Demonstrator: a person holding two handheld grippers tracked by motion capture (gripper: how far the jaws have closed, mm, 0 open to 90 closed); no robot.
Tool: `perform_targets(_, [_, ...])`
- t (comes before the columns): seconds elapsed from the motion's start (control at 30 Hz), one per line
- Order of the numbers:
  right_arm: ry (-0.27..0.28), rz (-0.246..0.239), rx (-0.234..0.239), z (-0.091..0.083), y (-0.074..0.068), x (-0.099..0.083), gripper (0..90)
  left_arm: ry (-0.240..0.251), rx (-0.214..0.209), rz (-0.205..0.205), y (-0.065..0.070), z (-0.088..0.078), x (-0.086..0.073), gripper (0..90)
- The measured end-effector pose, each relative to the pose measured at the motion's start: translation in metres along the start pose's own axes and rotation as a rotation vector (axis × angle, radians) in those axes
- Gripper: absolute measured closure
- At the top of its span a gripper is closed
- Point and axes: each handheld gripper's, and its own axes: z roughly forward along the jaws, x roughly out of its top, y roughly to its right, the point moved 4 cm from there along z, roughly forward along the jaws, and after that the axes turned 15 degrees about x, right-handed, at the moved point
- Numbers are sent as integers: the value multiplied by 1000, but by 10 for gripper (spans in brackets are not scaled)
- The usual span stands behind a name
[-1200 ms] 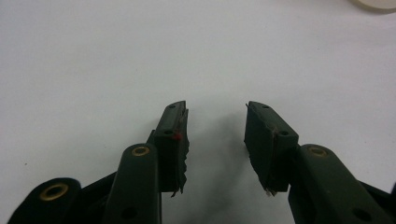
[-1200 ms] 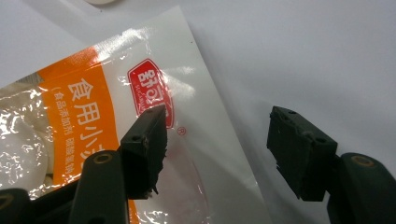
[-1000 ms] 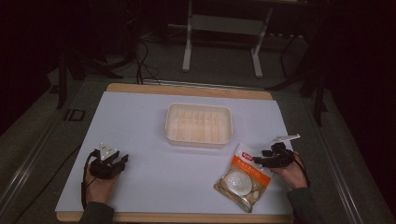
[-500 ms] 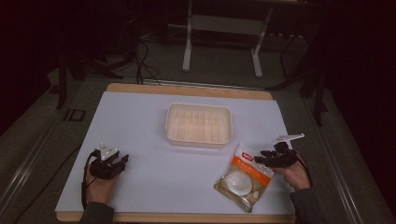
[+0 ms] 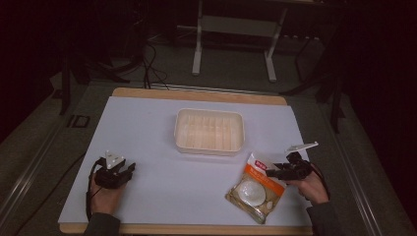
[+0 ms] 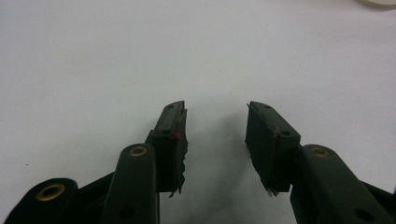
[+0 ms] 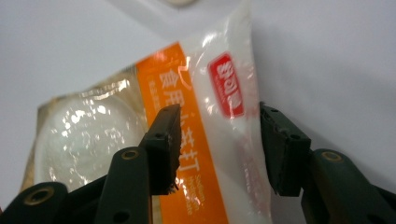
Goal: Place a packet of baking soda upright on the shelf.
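Note:
A clear packet [image 5: 256,187] with an orange band and a white round cake inside lies flat at the front right of the table. My right gripper [image 5: 270,172] is at the packet's upper right edge. In the right gripper view the packet [image 7: 196,135] passes between the jaws of the right gripper [image 7: 219,140], which stand open on either side of its white end with the red logo. My left gripper [image 5: 128,170] rests at the front left. It is open over the bare white table sheet, with nothing between the jaws of the left gripper [image 6: 215,135].
A cream plastic container [image 5: 209,131] stands open at the middle of the white sheet [image 5: 147,128], just behind the packet. Its rim [image 6: 380,2] peeks into the left gripper view. Metal stand legs [image 5: 196,49] and cables lie on the dark floor beyond the table.
The right gripper has shifted only slightly at the packet's upper end. The left gripper and the container have stayed put.

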Motion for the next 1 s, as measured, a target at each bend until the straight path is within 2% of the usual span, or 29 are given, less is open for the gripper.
perform_targets(0.07, [-34, -3, -28, 4, 1, 0, 514, 0, -1, 0, 0, 0, 0, 574])
perform_targets(0.23, [-78, -14, -57, 10, 3, 3, 542, -2, -1, 2, 0, 0, 0, 573])
perform_targets(0.47, [-105, 3, -64, 15, 8, 4, 597, -3, -1, 3, 0, 0, 0, 572])
perform_targets(0.57, [-133, -6, -77, 18, 9, 4, 619, -3, -1, 5, 0, 0, 0, 571])
perform_targets(0.73, [-139, -4, -93, 19, 10, 6, 667, -3, -1, 4, 0, 0, 0, 571])
perform_targets(1.0, [-171, -43, -154, 21, 9, 7, 786, -3, 0, 6, 0, 0, 0, 570])
